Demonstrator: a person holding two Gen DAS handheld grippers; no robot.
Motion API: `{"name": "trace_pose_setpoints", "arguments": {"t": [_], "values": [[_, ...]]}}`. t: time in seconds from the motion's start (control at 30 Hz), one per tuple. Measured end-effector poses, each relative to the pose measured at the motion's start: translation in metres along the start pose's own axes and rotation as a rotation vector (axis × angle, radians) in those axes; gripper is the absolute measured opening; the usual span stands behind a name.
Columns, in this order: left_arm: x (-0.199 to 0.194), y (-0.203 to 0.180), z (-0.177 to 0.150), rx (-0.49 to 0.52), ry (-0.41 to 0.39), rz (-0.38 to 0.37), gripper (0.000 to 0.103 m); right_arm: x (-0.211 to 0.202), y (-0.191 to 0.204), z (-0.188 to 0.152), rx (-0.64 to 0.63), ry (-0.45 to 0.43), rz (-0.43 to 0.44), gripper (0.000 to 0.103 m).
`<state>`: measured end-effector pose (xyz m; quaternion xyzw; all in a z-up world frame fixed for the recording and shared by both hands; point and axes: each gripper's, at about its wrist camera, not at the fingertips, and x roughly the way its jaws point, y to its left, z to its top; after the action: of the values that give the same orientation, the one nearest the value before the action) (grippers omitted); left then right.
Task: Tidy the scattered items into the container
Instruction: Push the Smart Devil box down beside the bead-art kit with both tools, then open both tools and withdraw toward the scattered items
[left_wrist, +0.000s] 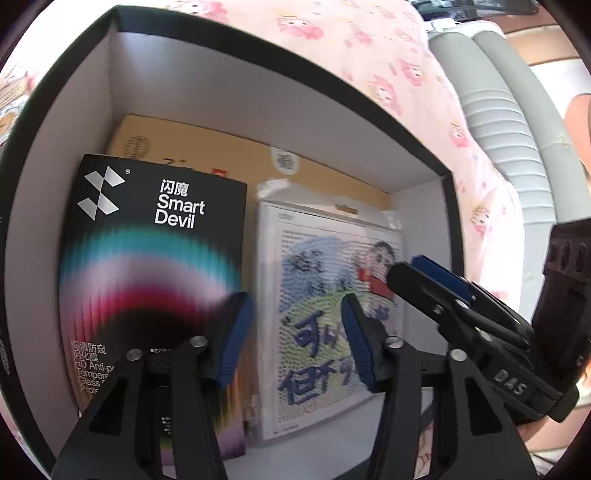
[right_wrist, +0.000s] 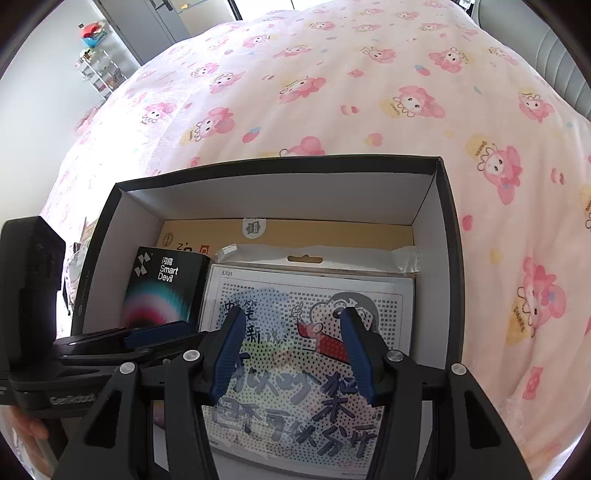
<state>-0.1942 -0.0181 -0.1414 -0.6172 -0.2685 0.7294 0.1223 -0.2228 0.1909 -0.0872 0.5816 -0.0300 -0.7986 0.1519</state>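
A black box with white inner walls (left_wrist: 229, 92) (right_wrist: 448, 236) sits on the bed. In it lie a black "Smart Devil" package (left_wrist: 155, 266) (right_wrist: 162, 288), a cartoon pegboard card in a clear sleeve (left_wrist: 325, 310) (right_wrist: 314, 332), and a tan flat box (left_wrist: 221, 151) (right_wrist: 314, 230) under them at the back. My left gripper (left_wrist: 295, 332) is open and empty above the seam between package and card. My right gripper (right_wrist: 293, 350) is open and empty over the card. Each gripper shows in the other's view, the right one (left_wrist: 443, 288) and the left one (right_wrist: 147, 336).
The box rests on a pink cartoon-print bedsheet (right_wrist: 332, 92). A grey padded headboard (left_wrist: 498, 110) lies to the right. A white shelf with small items (right_wrist: 98, 62) stands by the far wall.
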Motion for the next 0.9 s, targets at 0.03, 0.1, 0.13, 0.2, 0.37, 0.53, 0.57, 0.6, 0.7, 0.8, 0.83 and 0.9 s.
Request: {"name": "trace_pose_setpoints", "arguments": {"t": [0.03, 0.1, 0.13, 0.2, 0.37, 0.53, 0.57, 0.6, 0.7, 0.8, 0.83, 0.9], "values": [[0.000, 0.002, 0.001, -0.010, -0.002, 0.015, 0.036, 0.001, 0.000, 0.000, 0.002, 0.007, 0.006, 0.050], [-0.003, 0.005, 0.001, -0.029, -0.008, 0.005, 0.033, 0.003, -0.001, -0.001, 0.002, 0.015, 0.003, 0.050], [-0.005, 0.005, 0.000, -0.027, -0.019, -0.001, 0.035, 0.005, 0.000, -0.001, 0.001, 0.017, -0.003, 0.050], [-0.012, 0.000, -0.003, 0.003, -0.049, 0.000, 0.043, 0.008, 0.000, -0.001, -0.002, 0.021, -0.011, 0.050], [-0.033, -0.020, -0.019, 0.089, -0.152, 0.021, 0.047, 0.012, 0.001, -0.004, 0.008, 0.028, -0.037, 0.050], [-0.061, -0.045, -0.046, 0.179, -0.255, 0.033, 0.055, -0.023, 0.015, -0.021, -0.027, -0.072, -0.060, 0.050], [-0.065, -0.049, -0.051, 0.200, -0.270, 0.036, 0.056, -0.036, 0.018, -0.027, -0.024, -0.116, -0.085, 0.054], [-0.072, -0.053, -0.058, 0.223, -0.282, 0.036, 0.056, -0.047, 0.020, -0.035, -0.014, -0.161, -0.102, 0.055], [-0.089, -0.063, -0.077, 0.290, -0.300, 0.051, 0.056, -0.073, 0.026, -0.060, 0.026, -0.238, -0.121, 0.055], [-0.102, -0.067, -0.096, 0.337, -0.298, 0.061, 0.056, -0.088, 0.035, -0.080, 0.022, -0.263, -0.123, 0.055], [-0.107, -0.066, -0.103, 0.342, -0.296, 0.058, 0.056, -0.092, 0.038, -0.086, 0.020, -0.267, -0.125, 0.055], [-0.117, -0.061, -0.113, 0.345, -0.290, 0.044, 0.056, -0.098, 0.044, -0.098, 0.018, -0.278, -0.132, 0.055]]}}
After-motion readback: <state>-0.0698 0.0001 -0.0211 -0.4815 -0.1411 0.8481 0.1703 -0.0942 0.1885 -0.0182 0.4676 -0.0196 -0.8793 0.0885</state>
